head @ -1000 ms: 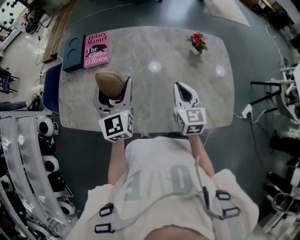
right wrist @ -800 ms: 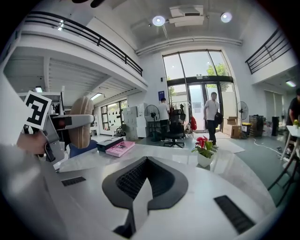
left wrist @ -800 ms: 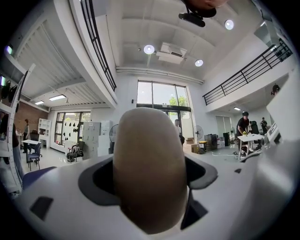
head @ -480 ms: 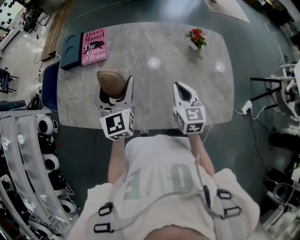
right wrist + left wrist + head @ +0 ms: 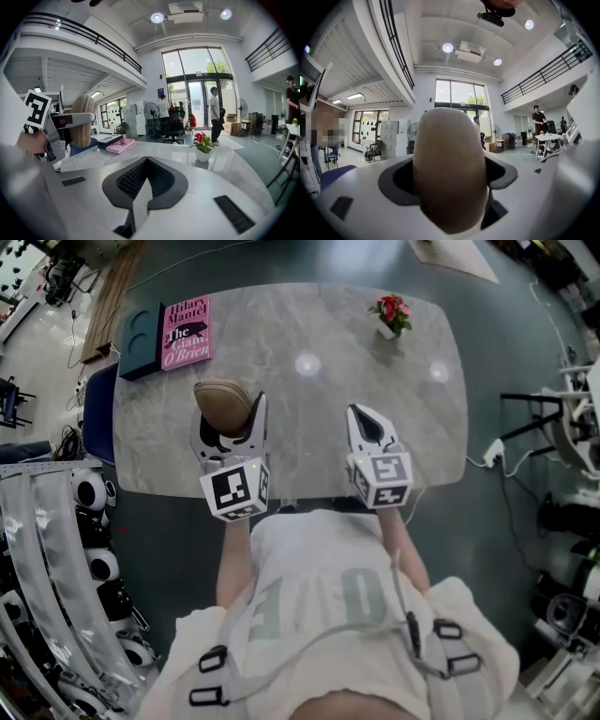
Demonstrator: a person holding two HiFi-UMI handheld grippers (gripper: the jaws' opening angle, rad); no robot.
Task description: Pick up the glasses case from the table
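The tan glasses case (image 5: 223, 402) sits between the jaws of my left gripper (image 5: 228, 420), which is shut on it over the near left part of the grey marble table (image 5: 309, 446). In the left gripper view the case (image 5: 449, 164) fills the middle, its rounded end sticking out past the left gripper (image 5: 449, 187). The right gripper view shows the case (image 5: 84, 123) at the left, held above the tabletop. My right gripper (image 5: 367, 425) is over the near middle of the table, shut with nothing in it; its jaws (image 5: 145, 187) meet.
A pink book (image 5: 187, 332) lies at the far left corner beside a dark blue box (image 5: 142, 334). A small pot of red flowers (image 5: 392, 317) stands at the far right. A blue chair (image 5: 99, 418) is at the table's left edge. People stand in the distant room.
The left gripper keeps its hold on the case. The head view has shifted slightly, so the table sits a little higher in the picture. The right gripper has not moved.
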